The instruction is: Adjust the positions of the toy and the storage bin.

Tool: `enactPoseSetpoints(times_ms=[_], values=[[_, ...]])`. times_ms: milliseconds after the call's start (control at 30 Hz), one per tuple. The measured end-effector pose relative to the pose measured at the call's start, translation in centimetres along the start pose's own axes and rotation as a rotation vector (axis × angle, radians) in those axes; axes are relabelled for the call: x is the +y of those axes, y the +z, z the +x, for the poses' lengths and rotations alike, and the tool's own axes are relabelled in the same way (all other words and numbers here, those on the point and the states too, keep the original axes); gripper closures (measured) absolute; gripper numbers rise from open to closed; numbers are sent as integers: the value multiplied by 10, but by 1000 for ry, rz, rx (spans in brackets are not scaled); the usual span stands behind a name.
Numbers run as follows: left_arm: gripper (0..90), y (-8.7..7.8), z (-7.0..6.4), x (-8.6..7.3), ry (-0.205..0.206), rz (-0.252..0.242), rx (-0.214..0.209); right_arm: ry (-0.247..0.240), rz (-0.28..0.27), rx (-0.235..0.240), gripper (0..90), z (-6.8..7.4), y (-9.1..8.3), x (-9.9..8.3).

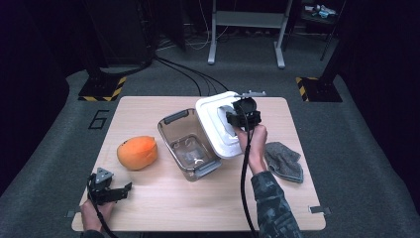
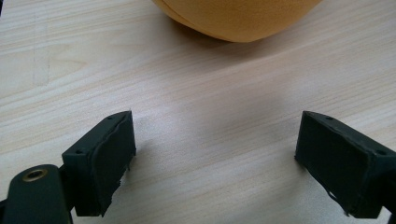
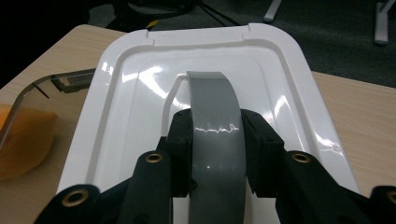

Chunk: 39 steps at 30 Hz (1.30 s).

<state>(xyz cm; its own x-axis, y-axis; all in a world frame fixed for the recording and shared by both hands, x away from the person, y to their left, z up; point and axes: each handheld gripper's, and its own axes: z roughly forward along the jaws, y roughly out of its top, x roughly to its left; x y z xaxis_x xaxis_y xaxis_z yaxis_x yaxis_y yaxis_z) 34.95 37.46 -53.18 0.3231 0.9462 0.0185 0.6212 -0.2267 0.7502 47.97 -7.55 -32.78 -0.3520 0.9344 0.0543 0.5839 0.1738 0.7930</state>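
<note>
A white lid (image 1: 213, 124) (image 3: 140, 93) with a grey handle (image 3: 215, 121) is held tilted beside the clear plastic bin (image 1: 185, 144). My right gripper (image 1: 242, 118) (image 3: 215, 140) is shut on the lid's grey handle, its jaws pressing both sides. An orange plush toy (image 1: 137, 152) (image 2: 238, 18) lies left of the bin. My left gripper (image 1: 116, 192) (image 2: 215, 158) rests low at the table's near left corner, open with nothing between its jaws, the plush toy just ahead of it.
A grey cloth (image 1: 283, 161) lies on the wooden table (image 1: 163, 208) to the right of the person's right hand. The bin's edge (image 3: 28, 88) is to the lid's left. Beyond the table, cables and a metal stand (image 1: 247, 29) occupy the floor.
</note>
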Motion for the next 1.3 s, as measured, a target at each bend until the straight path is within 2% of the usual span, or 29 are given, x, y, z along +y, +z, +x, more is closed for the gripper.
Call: enactPoseSetpoints(times_ms=[100,133,367,433,467,500,700,1000,1300], values=[[119,0,0,0,-1,0,-2,9,-3,-7,662,-4,-1,-1],[119,0,0,0,-1,2,-2,12,-6,-16,663,-10,-3,-1],[119,0,0,0,1,1,0,24,-8,-47,662,-27,-8,-5],[120,0,0,0,1,1,0,32,-11,-52,662,-29,-8,-6],[119,0,0,0,2,1,0,41,-7,-61,662,-35,-9,-9],[120,0,0,0,1,0,0,33,-8,-64,662,-37,-10,-10],[119,0,0,0,1,1,0,53,5,-87,662,-48,-8,-18],[120,0,0,0,2,0,-1,96,23,-115,662,-58,6,-35],[119,0,0,0,2,-1,-2,103,42,-128,661,-62,16,-46]])
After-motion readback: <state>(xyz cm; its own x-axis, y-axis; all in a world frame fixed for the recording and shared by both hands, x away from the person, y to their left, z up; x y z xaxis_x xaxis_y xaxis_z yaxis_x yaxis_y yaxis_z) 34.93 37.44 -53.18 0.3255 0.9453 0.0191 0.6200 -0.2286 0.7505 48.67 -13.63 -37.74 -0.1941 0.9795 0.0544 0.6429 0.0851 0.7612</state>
